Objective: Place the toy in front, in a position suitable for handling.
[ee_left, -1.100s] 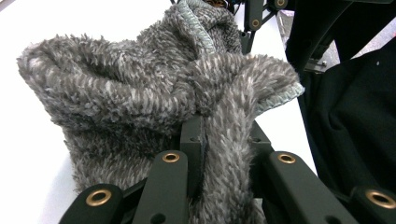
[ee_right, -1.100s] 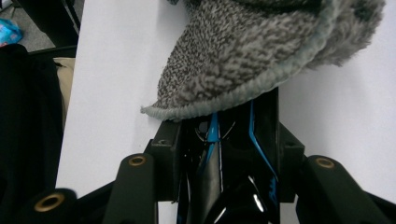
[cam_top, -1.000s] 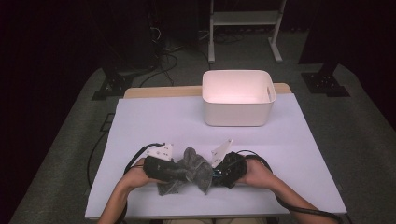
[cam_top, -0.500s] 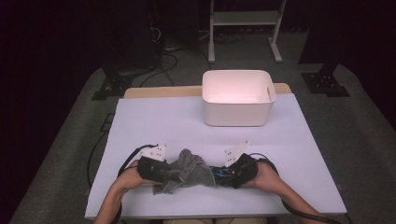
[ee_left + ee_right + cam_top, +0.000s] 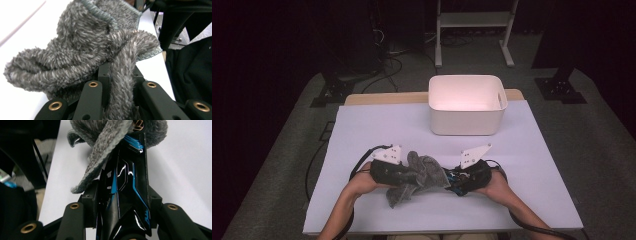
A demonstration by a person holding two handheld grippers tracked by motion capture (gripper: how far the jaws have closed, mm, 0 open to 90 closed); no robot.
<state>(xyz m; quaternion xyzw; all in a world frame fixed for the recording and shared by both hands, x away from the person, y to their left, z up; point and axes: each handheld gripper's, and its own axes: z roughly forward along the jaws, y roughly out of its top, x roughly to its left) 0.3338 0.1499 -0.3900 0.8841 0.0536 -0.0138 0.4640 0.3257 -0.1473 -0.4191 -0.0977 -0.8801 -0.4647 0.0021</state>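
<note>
Grey fuzzy cloth (image 5: pixel 419 175) lies bunched near the table's (image 5: pixel 362 125) near edge, between the two grippers. Left gripper (image 5: pixel 404 175) is clamped on the cloth's left end. Right gripper (image 5: pixel 455 181) grips a glossy black-and-blue object (image 5: pixel 125 185), whose far tip meets the cloth's right end. White bin (image 5: pixel 466 104) stands well apart at the far side.
</note>
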